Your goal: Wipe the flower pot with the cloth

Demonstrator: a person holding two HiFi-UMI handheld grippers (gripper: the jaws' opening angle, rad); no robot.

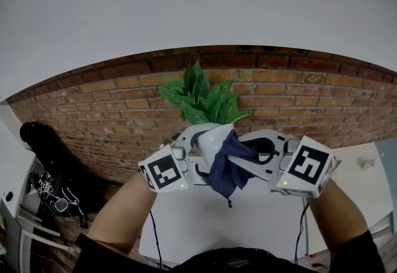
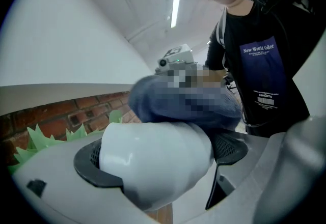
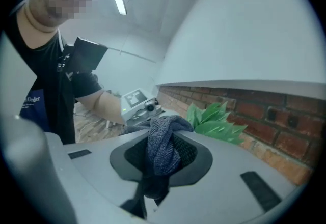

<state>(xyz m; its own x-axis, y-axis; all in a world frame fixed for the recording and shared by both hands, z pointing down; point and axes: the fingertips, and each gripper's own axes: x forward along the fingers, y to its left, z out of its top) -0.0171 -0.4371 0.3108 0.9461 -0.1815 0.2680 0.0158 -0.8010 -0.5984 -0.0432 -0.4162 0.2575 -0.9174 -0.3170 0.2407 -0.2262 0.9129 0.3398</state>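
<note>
Jaws first, over on the left: the left hand-held gripper [image 2: 162, 157] is clamped on the white flower pot [image 1: 209, 137], with a dark pad on either side of it. The pot is up in the air above the white desk [image 1: 248, 219], between the two tools, and its green leaves [image 1: 201, 99] fan out toward the far brick wall [image 1: 298, 89]. Touching the pot's right side is the dark blue cloth [image 1: 228, 166], bunched up with a tail hanging down. On the right, the right hand-held gripper [image 3: 159, 161] has its jaws pinched on that cloth, and a wad of it pokes out between the pads.
</note>
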